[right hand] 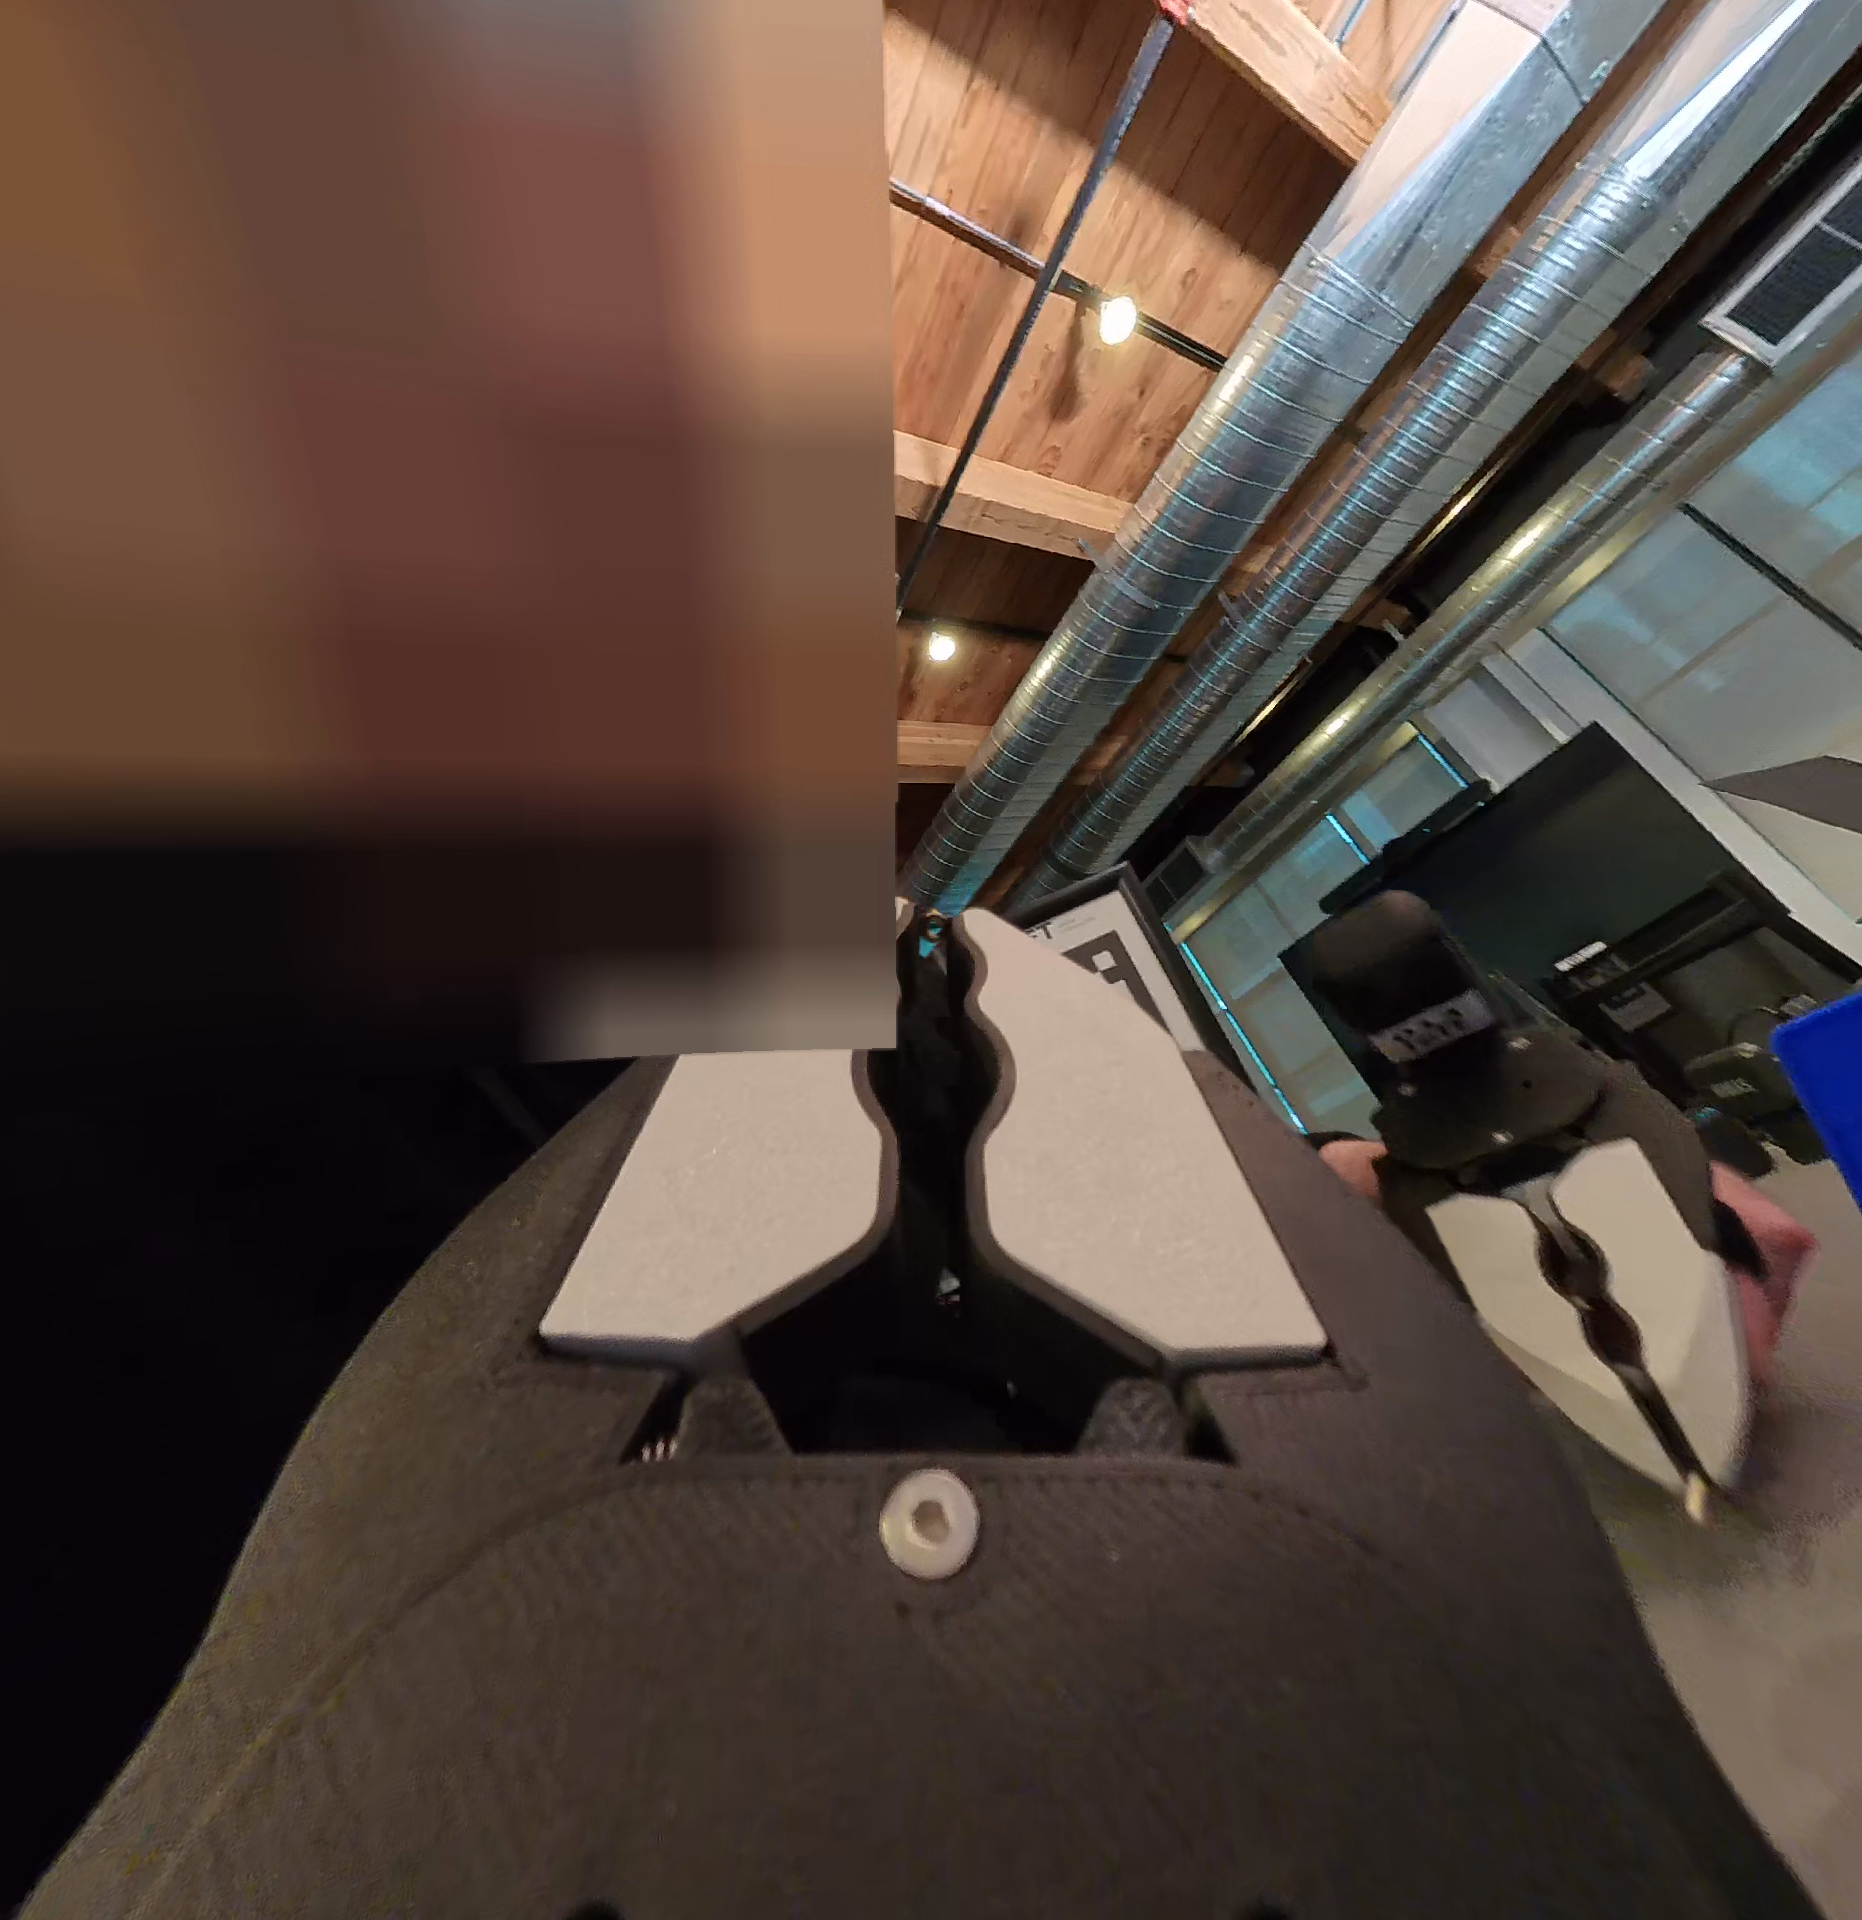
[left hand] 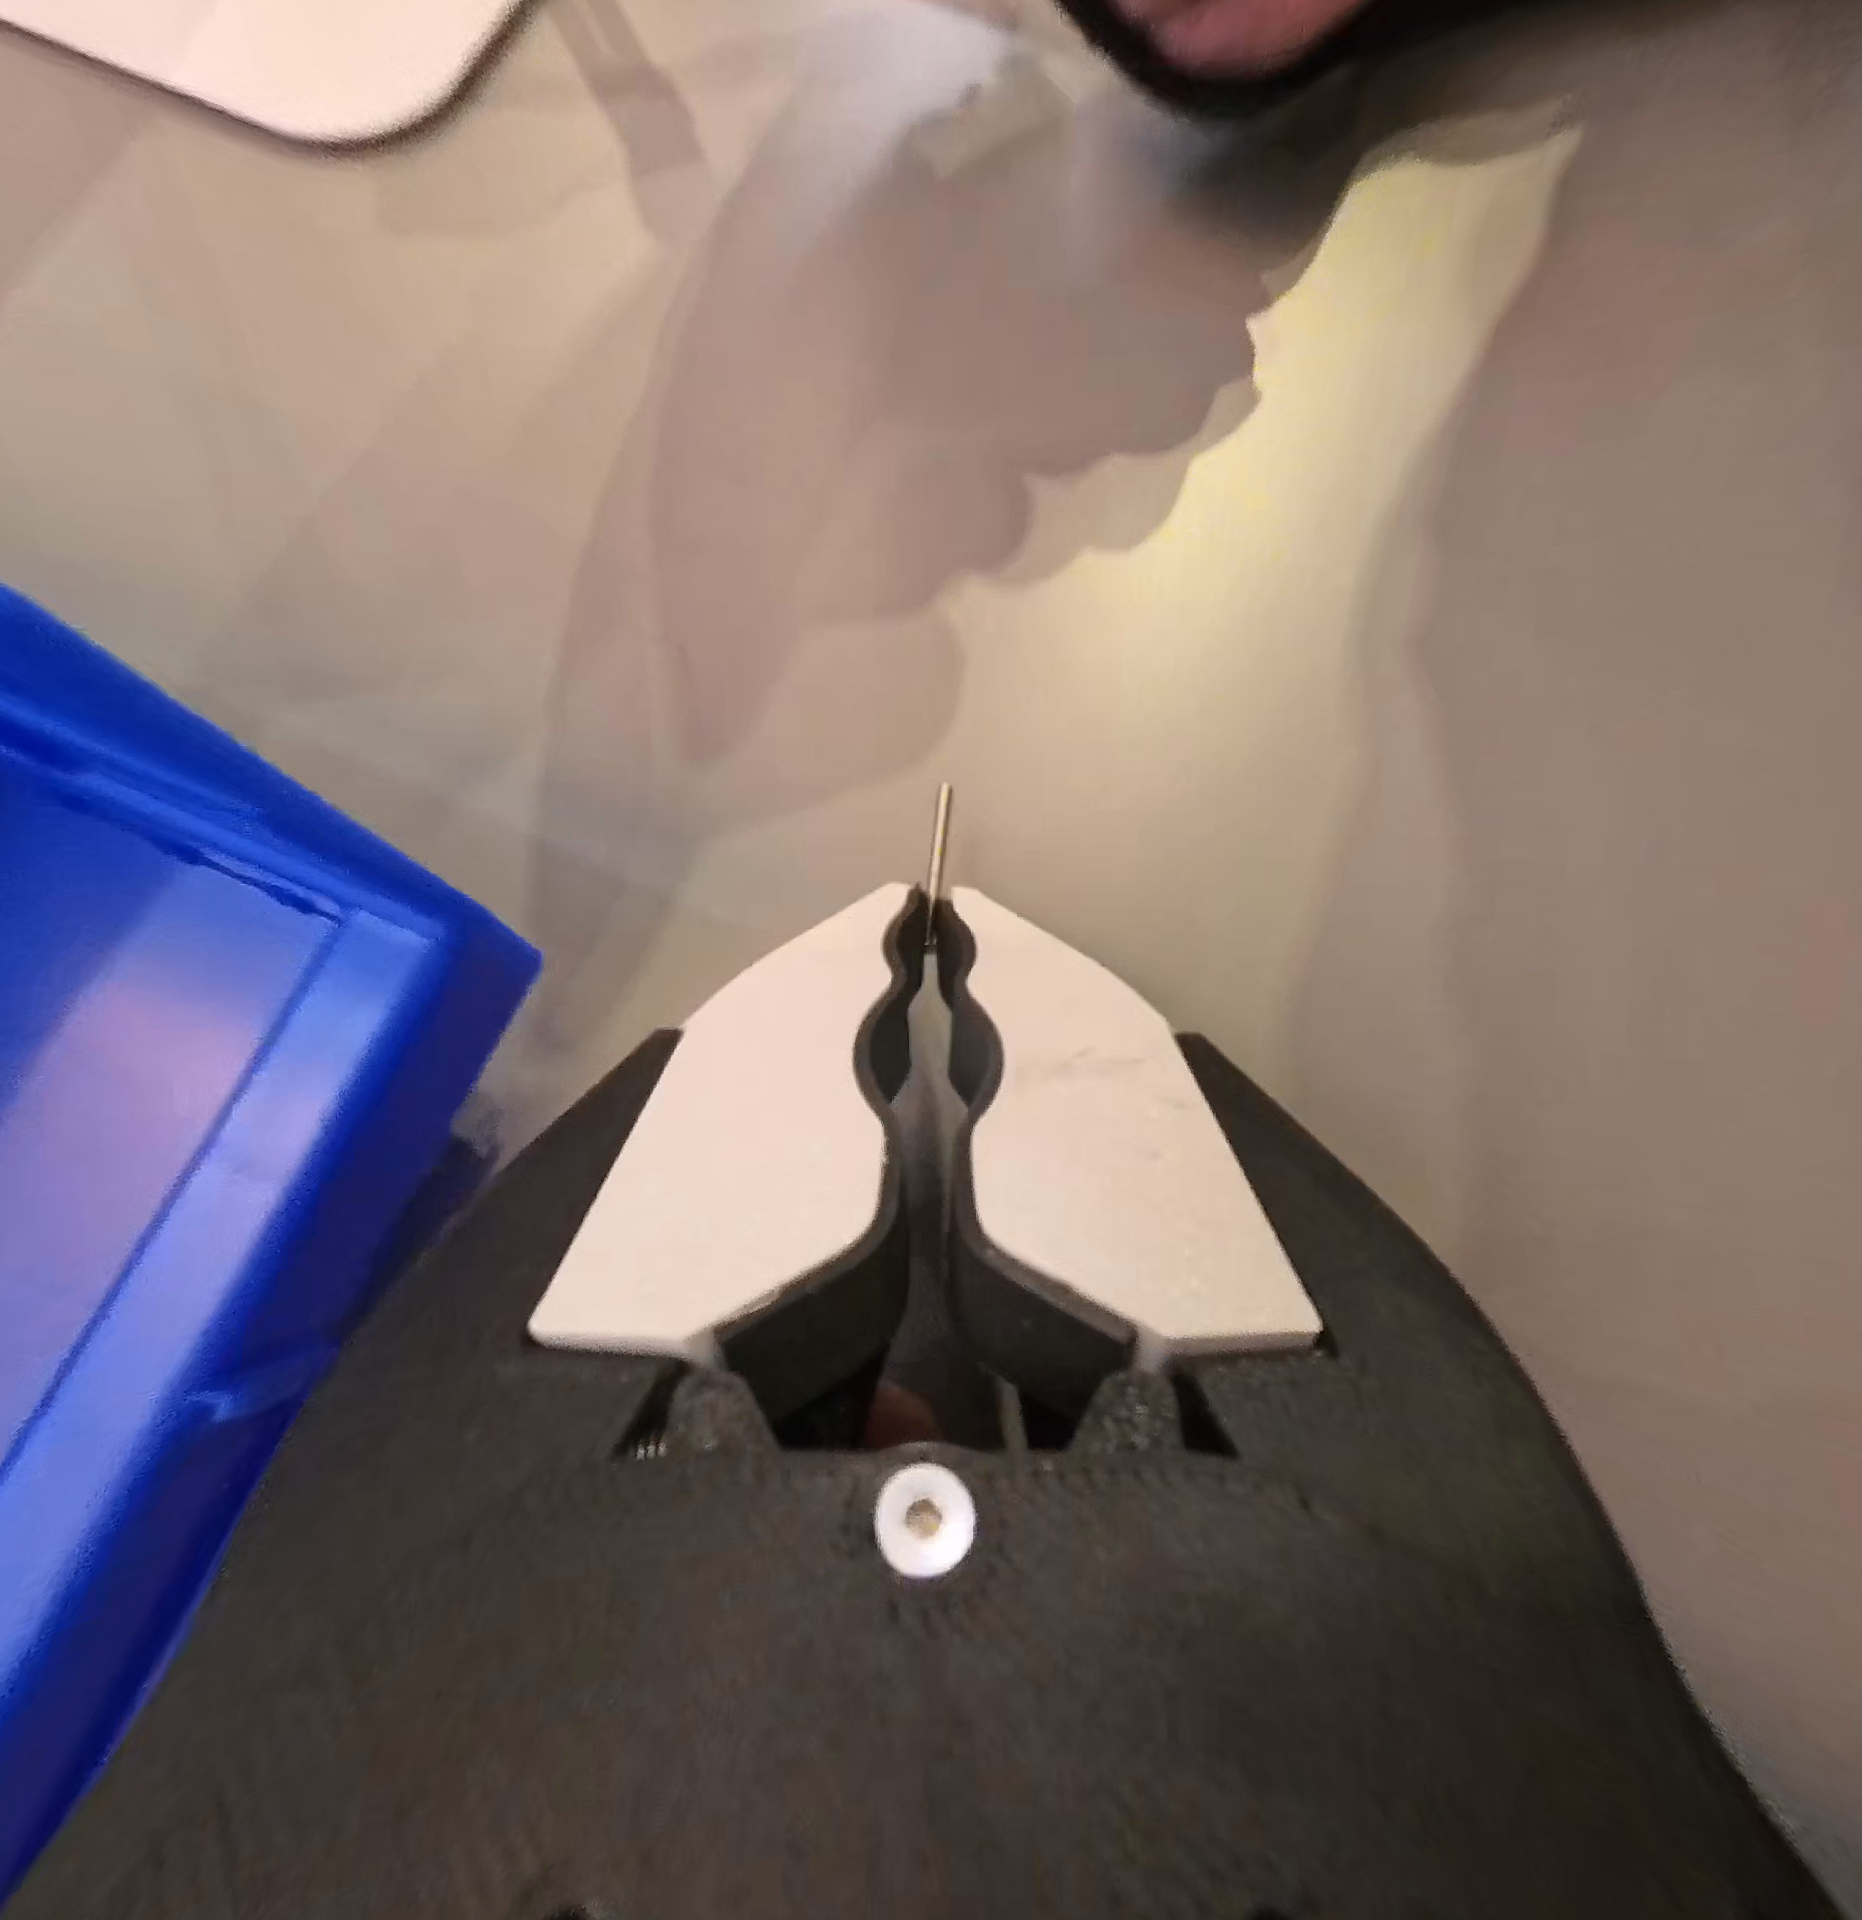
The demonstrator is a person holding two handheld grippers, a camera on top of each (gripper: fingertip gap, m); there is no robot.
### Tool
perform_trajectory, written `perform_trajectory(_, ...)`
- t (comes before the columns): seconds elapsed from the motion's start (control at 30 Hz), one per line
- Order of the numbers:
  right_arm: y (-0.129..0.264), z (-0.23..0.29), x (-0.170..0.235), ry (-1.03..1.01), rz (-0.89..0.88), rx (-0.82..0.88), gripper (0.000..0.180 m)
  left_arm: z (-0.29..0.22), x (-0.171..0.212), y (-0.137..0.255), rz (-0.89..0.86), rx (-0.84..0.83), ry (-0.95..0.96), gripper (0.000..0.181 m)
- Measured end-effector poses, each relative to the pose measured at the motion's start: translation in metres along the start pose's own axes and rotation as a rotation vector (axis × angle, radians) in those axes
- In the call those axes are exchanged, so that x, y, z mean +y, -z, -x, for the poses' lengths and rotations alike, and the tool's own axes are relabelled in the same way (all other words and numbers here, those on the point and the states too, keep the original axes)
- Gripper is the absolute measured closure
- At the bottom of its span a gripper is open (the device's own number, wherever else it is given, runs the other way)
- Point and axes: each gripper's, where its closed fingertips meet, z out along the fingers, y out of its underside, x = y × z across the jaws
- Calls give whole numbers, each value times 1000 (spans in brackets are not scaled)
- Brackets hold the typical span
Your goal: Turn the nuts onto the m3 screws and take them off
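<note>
My left gripper (left hand: 935,904) is shut on a thin metal m3 screw (left hand: 941,847). The screw sticks straight out past the fingertips, above the grey table (left hand: 1322,831). In the right wrist view the left gripper (right hand: 1691,1491) shows at the lower right, with the screw (right hand: 1698,1501) at its tip and a hand behind it. My right gripper (right hand: 932,925) points up toward the ceiling. Its fingers are close together on a small dark nut (right hand: 933,918) at the tips. A blurred patch hides the left fingertip.
A blue plastic bin (left hand: 179,1039) stands close to the left of my left gripper and also shows in the right wrist view (right hand: 1841,1101). A white flat thing (left hand: 283,62) lies at the table's far left. A dark shape with a hand (left hand: 1218,42) is at the top. Both grippers' tips are roughly 25 cm from the white flat thing (left hand: 283,62).
</note>
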Motion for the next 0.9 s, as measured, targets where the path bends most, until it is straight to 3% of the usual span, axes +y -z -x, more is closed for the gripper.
perform_trajectory(0.03,1,-2,0,9,4,16,175,1,-8,3,-27,-12,8,180)
perform_trajectory(0.27,3,-13,7,165,129,164,175,-8,-72,15,-194,-20,12,180)
perform_trajectory(0.4,6,-24,21,335,308,302,175,-24,-98,16,-294,22,45,180)
perform_trajectory(0.7,19,-47,63,651,710,490,175,-44,-109,6,-376,130,144,180)
perform_trajectory(0.9,25,-55,79,764,851,528,175,-52,-106,4,-366,216,189,180)
